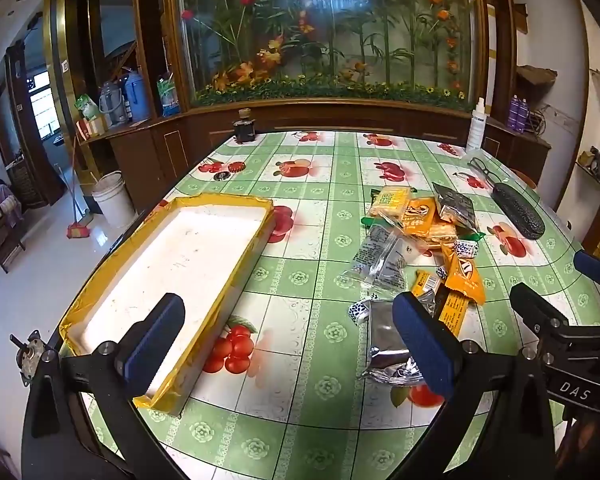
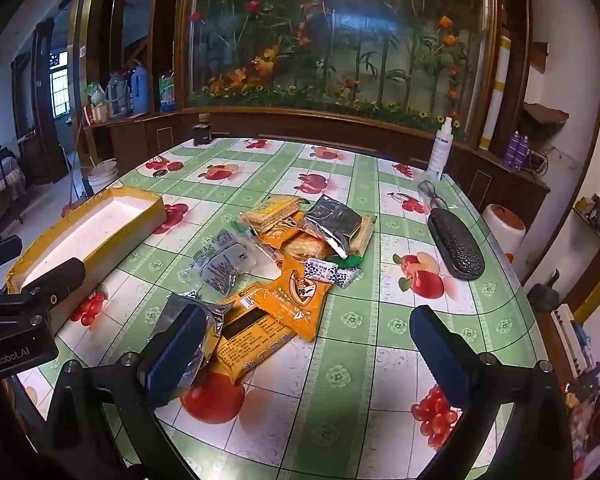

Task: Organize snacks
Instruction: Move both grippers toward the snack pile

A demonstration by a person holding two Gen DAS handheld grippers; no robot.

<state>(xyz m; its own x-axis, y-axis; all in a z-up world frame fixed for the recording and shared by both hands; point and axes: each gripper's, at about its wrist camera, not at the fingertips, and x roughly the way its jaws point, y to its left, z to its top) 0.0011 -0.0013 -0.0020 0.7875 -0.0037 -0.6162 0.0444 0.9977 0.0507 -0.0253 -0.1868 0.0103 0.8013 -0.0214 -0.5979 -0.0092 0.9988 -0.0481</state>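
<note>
A pile of snack packets (image 1: 416, 240) (image 2: 292, 252) lies on the table's green and white fruit-print cloth (image 1: 300, 240): orange wrappers, silver foil packs, clear packs, small blue-and-white candies. A shallow white tray with a yellow rim (image 1: 180, 264) (image 2: 88, 236) lies empty to the pile's left. My left gripper (image 1: 288, 344) hovers open over the table's near edge, one finger above the tray, the other above a silver packet (image 1: 388, 340). My right gripper (image 2: 312, 352) is open too, its left finger over the silver packet (image 2: 188, 308) and nothing between the fingers.
A black glasses case (image 1: 518, 210) (image 2: 456, 246) and glasses lie at the right of the table. A white spray bottle (image 1: 476, 128) (image 2: 440, 152) and a dark jar (image 1: 244, 126) stand at the far edge. Two bottle caps (image 1: 230, 170) lie far left. A wooden cabinet runs behind.
</note>
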